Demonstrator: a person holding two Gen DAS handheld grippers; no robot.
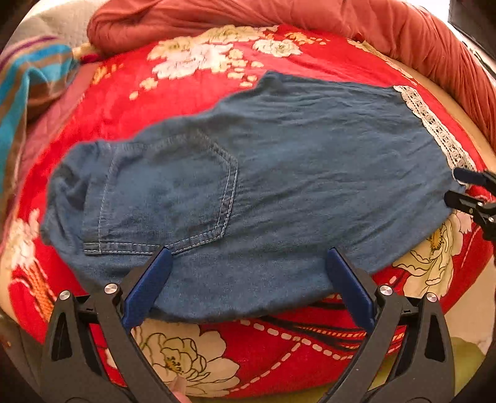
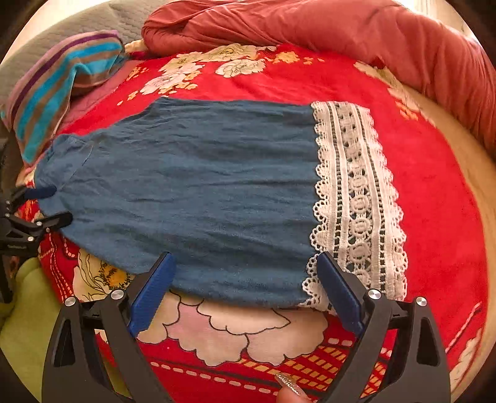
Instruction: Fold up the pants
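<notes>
Blue denim pants (image 1: pixel 279 173) lie flat across a red flowered blanket (image 1: pixel 192 83), back pocket (image 1: pixel 173 192) to the left and white lace hem (image 1: pixel 434 130) to the right. My left gripper (image 1: pixel 249 257) is open over the pants' near edge, by the pocket. My right gripper (image 2: pixel 245 263) is open over the near edge of the pants (image 2: pixel 201 192), its right finger at the lace hem (image 2: pixel 356 198). Each gripper shows at the edge of the other's view, the right one (image 1: pixel 458 186) by the hem corner and the left one (image 2: pixel 52 204) at the waist end.
A rolled rust-red quilt (image 1: pixel 279 15) runs along the back and right (image 2: pixel 341 31). A striped blue and brown cloth (image 1: pixel 28 93) lies at the back left (image 2: pixel 62 90). Green fabric (image 2: pixel 24 310) shows at the near left edge.
</notes>
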